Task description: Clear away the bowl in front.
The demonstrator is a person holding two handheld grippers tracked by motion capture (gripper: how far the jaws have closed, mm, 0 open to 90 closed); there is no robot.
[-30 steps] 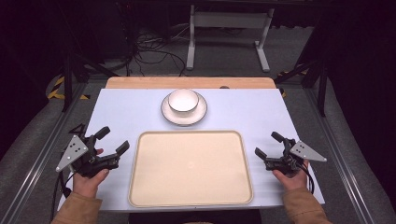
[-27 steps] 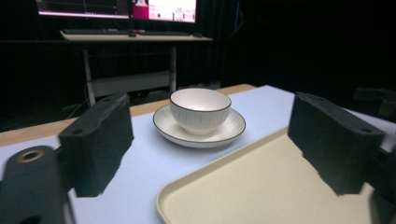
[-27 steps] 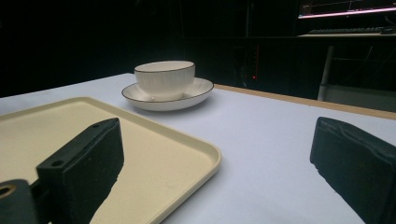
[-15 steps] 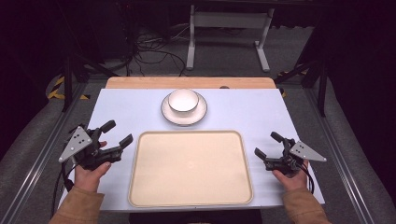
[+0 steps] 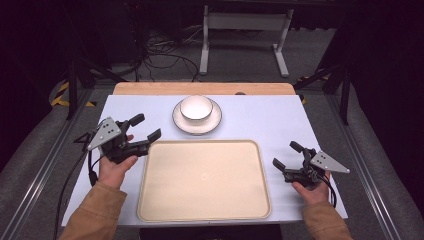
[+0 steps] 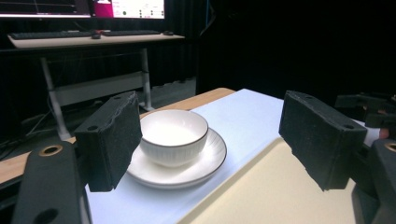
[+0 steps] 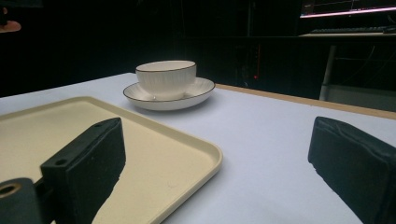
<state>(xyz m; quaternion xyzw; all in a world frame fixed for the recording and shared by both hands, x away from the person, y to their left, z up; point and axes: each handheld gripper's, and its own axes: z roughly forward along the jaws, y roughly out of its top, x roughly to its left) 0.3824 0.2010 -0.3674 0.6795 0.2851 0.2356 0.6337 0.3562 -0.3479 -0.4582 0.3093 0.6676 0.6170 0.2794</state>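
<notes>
Since the earlier frame, your left gripper has moved toward the bowl, jaws just closing slightly, wide apart, empty. High view: bowl on saucer, beyond tray; right gripper open, empty. Left gripper view: bowl framed between jaws, untouched. Right gripper view: bowl far beyond tray.

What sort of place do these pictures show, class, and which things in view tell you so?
Probably a lab or recording workspace, not a home. Loose cables trail over the dark floor behind the table, lit monitors and a keyboard sit on a desk beyond, and a person works with a hand-held gripper in each hand.
</notes>
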